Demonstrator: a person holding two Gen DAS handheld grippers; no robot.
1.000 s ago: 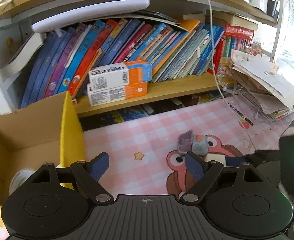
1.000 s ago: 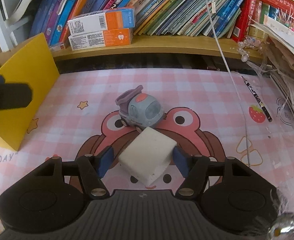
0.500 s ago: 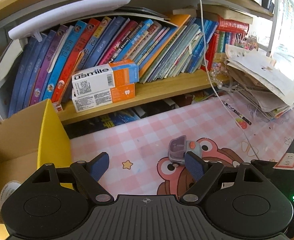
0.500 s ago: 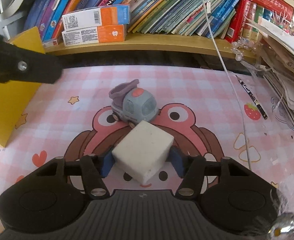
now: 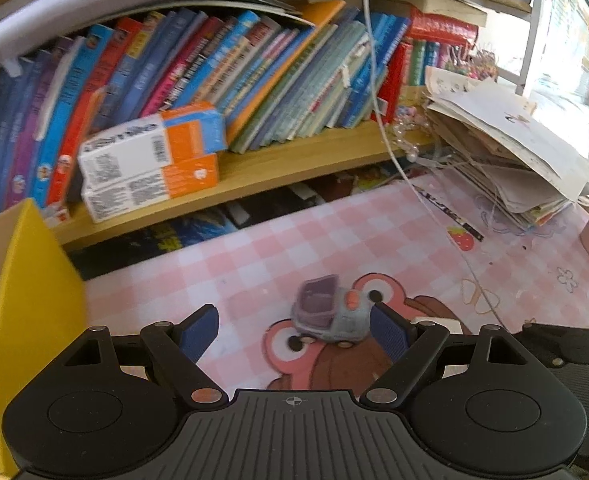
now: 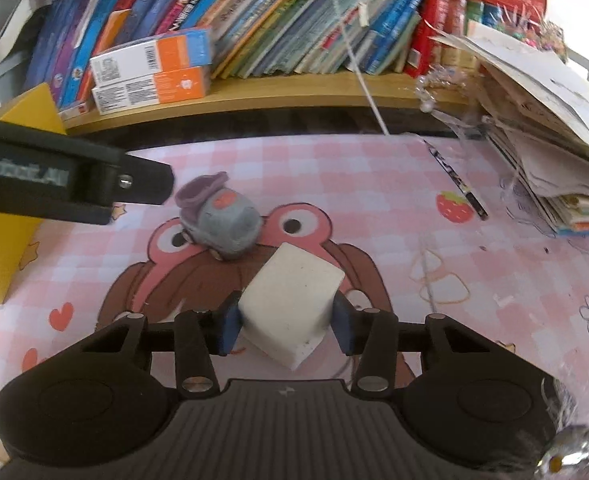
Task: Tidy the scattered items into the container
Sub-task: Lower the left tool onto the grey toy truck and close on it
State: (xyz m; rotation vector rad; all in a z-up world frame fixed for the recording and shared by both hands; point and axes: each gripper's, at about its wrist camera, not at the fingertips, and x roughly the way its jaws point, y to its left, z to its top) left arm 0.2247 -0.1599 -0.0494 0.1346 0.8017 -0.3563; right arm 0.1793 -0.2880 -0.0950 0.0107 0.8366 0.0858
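Toy truck (image 6: 217,216) sat on the pink mat, just behind the white block (image 6: 290,304) that the right gripper (image 6: 286,326) pinched between its blue pads. Left gripper (image 5: 294,330), jaws spread and empty, hung near the truck. Lifting the block carelessly could nudge the truck away. A second ago that left gripper was nearer the yellow box (image 5: 30,280); the pads hadn't yet touched the block.

Both handheld grippers share a black ribbed plastic body flanked by two round housings. The left gripper (image 5: 294,330) and right gripper (image 6: 286,322) carry blue ribbed fingertip pads (image 5: 388,336) on black linkages pinned with silver screws.
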